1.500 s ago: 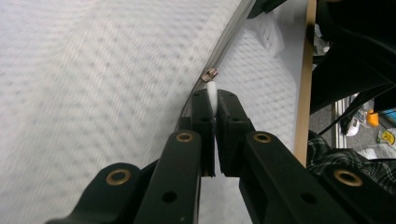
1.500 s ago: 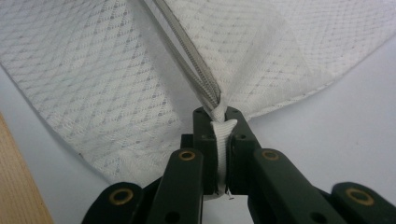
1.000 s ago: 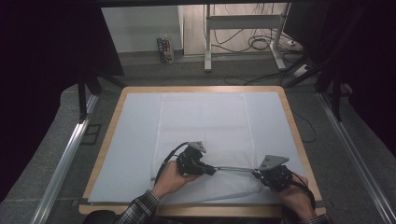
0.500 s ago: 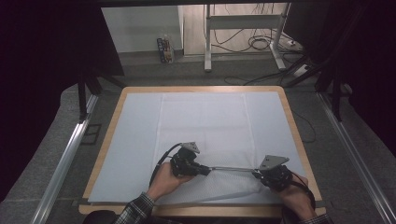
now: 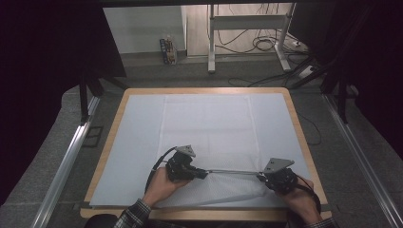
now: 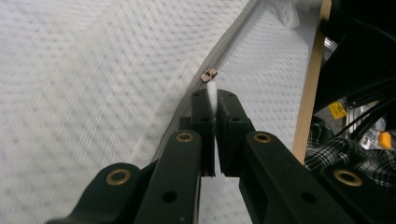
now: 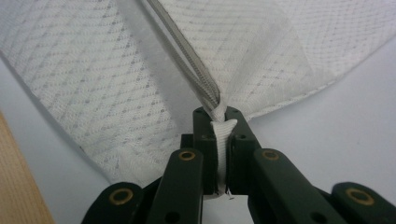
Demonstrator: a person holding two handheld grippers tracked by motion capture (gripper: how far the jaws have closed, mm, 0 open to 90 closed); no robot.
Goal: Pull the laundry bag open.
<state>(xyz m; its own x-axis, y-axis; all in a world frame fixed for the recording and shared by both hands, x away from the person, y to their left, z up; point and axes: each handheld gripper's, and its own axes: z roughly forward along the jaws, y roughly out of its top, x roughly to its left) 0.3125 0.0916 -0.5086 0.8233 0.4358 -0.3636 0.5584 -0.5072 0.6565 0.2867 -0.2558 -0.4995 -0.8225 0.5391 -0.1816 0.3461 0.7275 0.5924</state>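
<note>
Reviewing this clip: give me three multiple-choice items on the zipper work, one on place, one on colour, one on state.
1. Where does the zipper slider sit?
A. just beyond the left gripper tips
B. inside the right gripper
C. off the table

2. The zipper tape is
A. red
B. grey
C. black

3. The right gripper is
A. wide open
B. shut on the cover's end tab
C. lying on the table unheld

Key: A, the metal slider lies past the left tips; B, grey band on white mesh cover; B, jaws clamp the white tab.

Two grippers are seen: the left gripper point(image 5: 205, 173) and the right gripper point(image 5: 261, 178). One white mesh cover point(image 5: 209, 128) is counted on one bench point(image 5: 300, 137), with one zipper point(image 6: 233, 39) and one slider point(image 6: 208, 74).
</note>
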